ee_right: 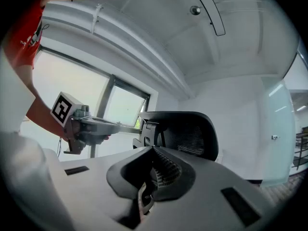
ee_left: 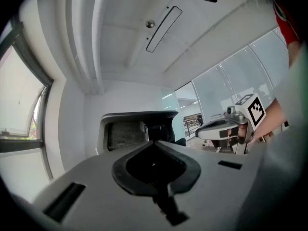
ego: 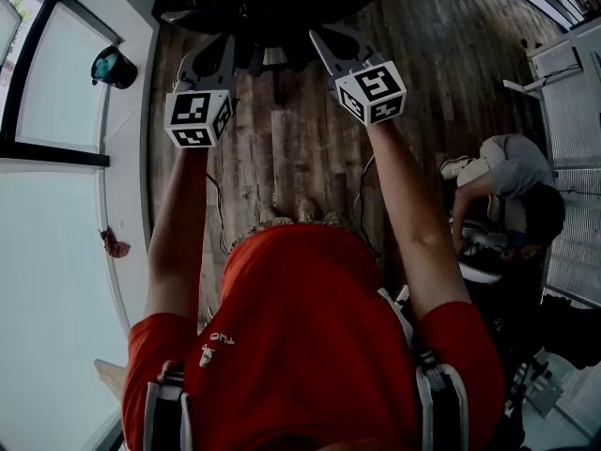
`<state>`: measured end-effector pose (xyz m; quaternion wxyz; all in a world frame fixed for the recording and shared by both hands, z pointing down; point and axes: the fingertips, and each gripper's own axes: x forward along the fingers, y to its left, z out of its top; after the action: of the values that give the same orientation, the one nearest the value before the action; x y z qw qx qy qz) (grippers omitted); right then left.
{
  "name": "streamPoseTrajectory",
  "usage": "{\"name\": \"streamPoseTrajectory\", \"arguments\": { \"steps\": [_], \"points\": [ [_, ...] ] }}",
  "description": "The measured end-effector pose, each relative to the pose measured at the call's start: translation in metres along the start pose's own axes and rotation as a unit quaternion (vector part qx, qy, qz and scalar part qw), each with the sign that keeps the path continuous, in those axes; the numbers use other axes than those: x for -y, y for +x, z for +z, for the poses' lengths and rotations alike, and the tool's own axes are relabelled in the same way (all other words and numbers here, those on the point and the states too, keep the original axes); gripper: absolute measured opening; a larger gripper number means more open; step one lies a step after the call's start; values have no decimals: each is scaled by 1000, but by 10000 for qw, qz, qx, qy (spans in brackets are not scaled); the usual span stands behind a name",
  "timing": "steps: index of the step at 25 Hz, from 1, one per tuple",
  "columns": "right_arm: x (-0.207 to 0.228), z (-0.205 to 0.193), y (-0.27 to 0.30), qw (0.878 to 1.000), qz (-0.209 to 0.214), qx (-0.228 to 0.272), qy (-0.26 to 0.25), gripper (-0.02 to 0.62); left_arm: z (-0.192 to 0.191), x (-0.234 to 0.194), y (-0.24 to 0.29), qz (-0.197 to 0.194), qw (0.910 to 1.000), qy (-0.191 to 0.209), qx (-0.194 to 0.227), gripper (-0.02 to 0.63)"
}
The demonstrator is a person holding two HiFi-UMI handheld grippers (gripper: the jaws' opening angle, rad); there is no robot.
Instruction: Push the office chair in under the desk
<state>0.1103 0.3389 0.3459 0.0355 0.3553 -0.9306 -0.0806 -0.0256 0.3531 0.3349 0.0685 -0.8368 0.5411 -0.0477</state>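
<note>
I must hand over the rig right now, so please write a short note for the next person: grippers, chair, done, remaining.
Left hand-held gripper: shut, empty.
Right hand-held gripper: shut, empty.
Both point at the office chair back, side by side; contact cannot be judged.
Desk: not clearly in view.
Done: grippers are at the chair.
Left: push the chair in under the desk.

ahead: office chair (ego: 268, 7) blocks | left: window (ego: 56, 101) close | right: crouching person (ego: 512, 191) | floor (ego: 300, 148) between: open
</note>
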Motion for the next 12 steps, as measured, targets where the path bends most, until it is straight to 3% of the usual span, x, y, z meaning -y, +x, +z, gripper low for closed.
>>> {"name": "streamPoseTrajectory", "arguments": {
  "steps": [4,12],
  "points": [
    [4,1,-2,9997,219,101,-59,26,1,4,8,64,9999,86,5,11],
    [32,1,-8,9967,316,-27,-743,28,-2,-4,10,279,9977,542,-288,11]
  ]
}}
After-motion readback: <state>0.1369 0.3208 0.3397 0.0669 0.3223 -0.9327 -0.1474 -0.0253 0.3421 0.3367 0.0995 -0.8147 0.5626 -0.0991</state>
